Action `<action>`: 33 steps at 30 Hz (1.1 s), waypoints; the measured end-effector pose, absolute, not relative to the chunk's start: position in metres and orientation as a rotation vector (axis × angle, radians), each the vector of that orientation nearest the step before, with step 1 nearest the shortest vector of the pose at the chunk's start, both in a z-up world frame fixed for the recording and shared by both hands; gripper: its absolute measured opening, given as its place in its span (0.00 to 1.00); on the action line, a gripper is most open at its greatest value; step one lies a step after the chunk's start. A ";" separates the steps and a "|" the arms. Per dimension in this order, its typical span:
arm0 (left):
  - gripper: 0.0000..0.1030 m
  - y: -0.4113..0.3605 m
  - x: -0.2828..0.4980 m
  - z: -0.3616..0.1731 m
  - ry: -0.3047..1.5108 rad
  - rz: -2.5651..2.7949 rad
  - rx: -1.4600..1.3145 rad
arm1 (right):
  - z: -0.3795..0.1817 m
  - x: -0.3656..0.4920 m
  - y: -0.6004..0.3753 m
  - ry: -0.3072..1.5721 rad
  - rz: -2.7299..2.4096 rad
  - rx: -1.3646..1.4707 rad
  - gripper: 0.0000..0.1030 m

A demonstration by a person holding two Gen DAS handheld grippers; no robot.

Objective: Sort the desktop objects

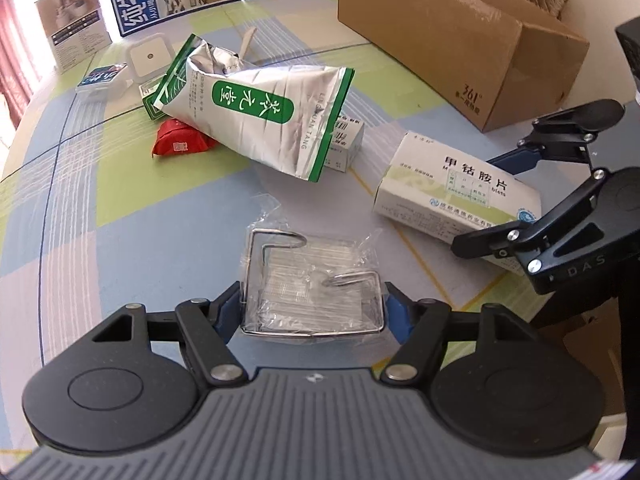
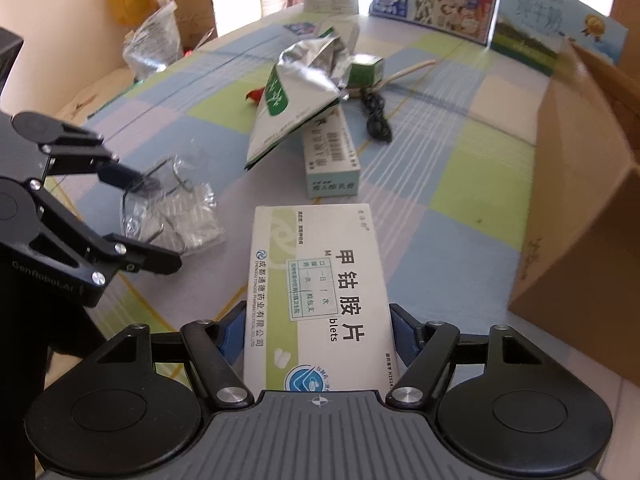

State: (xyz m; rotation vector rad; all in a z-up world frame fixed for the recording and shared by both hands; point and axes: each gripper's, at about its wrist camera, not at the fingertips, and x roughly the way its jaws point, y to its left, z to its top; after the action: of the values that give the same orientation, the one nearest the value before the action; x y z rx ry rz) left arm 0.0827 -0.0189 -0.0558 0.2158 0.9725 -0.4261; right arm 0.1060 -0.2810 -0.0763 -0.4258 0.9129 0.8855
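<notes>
On the counter (image 1: 120,216), two grippers, one item each.
Left gripper (image 1: 314,308) fingers clamp a bagged wire rack (image 1: 312,280); right gripper (image 2: 318,334) fingers clamp a medicine box (image 2: 320,288); cardboard box (image 1: 460,36) at two o'clock, contents unseen.

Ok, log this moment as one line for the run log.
left gripper: around bagged wire rack | right gripper: around white medicine box | both on table | cardboard box: open

The silver pouch (image 1: 256,116) covers most of the small carton (image 1: 347,144) at its 4 o'clock corner. The red packet (image 1: 180,143) is partly tucked beneath it. The cardboard box (image 2: 580,208) is cut off at 3 o'clock in the right wrist view.
</notes>
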 end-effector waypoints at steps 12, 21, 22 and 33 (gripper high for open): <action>0.65 -0.055 0.069 -0.013 0.914 -0.444 0.207 | -0.020 0.097 -0.340 0.830 0.771 -0.298 0.67; 0.65 -0.117 0.094 0.038 0.804 -0.519 0.227 | 0.047 0.116 -0.395 0.697 0.642 -0.189 0.67; 0.65 -0.126 0.099 0.043 0.789 -0.529 0.225 | 0.052 0.121 -0.400 0.680 0.620 -0.183 0.67; 0.65 -0.231 0.161 0.085 0.696 -0.603 0.236 | 0.077 0.204 -0.453 0.622 0.439 -0.090 0.67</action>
State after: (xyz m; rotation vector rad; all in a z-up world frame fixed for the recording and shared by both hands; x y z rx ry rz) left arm 0.1606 -0.2315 0.0854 0.2361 0.6964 -0.6026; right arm 0.2045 -0.4528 0.0772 -0.0901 0.6220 0.4385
